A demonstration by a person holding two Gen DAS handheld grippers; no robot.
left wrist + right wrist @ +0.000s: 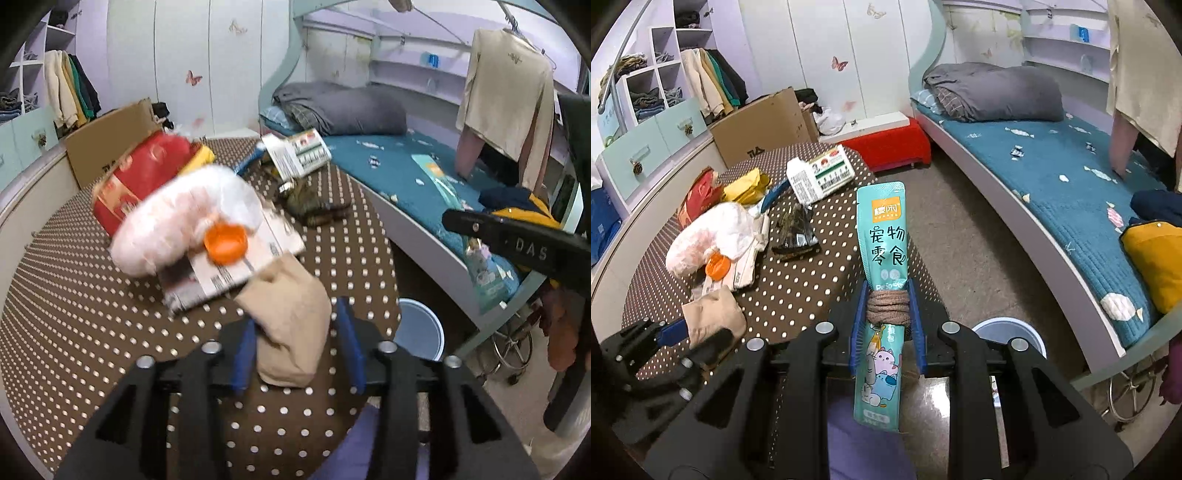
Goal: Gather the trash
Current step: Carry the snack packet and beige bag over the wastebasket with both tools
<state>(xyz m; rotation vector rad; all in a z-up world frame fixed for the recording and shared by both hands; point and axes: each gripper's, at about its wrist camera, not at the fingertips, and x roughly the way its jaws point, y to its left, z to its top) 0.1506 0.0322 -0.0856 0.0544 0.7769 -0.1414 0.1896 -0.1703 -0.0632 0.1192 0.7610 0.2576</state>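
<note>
**Both grippers at the dotted table**

Through the left wrist camera we see our left gripper [295, 347] with fingers spread either side of a tan paper bag [291, 325] on the table [92, 332].

Through the right wrist camera, our right gripper [888, 325] pinches a teal snack packet [884, 266], held upright above the table edge, near a bin [1012, 334].

Home bedroom, blue-quilted bed [1052, 173] with folded grey duvet [993, 92], hanging clothes [709, 81], butterfly-decorated wardrobe doors [827, 55]
</note>
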